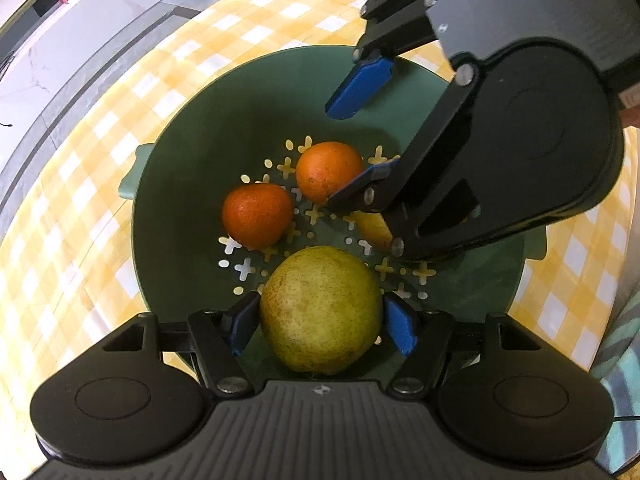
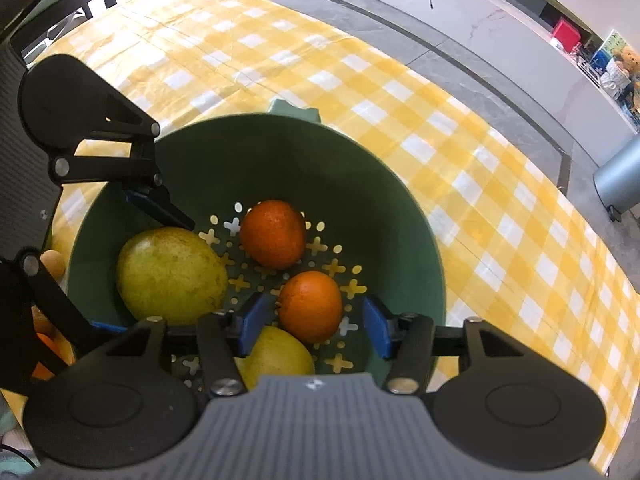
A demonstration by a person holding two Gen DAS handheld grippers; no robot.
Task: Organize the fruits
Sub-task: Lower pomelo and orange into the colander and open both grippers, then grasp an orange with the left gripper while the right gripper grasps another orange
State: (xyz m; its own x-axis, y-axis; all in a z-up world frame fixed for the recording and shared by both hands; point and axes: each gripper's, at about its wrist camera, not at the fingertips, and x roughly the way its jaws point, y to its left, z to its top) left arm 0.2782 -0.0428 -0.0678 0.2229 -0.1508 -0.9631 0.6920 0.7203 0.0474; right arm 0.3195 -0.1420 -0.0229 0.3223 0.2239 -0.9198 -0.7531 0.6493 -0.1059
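In the left wrist view, the green bowl (image 1: 192,152) fills the middle of the frame on a yellow checked cloth (image 1: 80,208). The left gripper (image 1: 322,322) is at the bottom centre, its jaws wide apart on both sides of a big pear (image 1: 320,308). The blue pads are very near the skin, but I cannot tell if they touch it, so the pear seems to rest in the bowl and not in a grip. Two oranges (image 1: 258,216) lie above it in the frame, on the cross-shaped holes. The right gripper (image 1: 362,144) comes in from the upper right, jaws wide apart and holding nothing; it covers most of a yellow fruit (image 1: 372,228).

If the step is to leave the pear here, I think the left gripper should go straight back, so that the pads do not roll it against the oranges.

In the right wrist view, the bowl (image 2: 360,208) is again in the middle. The right gripper (image 2: 316,326) at the bottom centre stands open around the nearer orange (image 2: 310,306), apart from it. The yellow fruit (image 2: 276,354) is partly under the gripper body, so its kind is not clear. The pear (image 2: 172,274) is at the left. At the left edge, small round things outside the bowl are cut off and hard to name.
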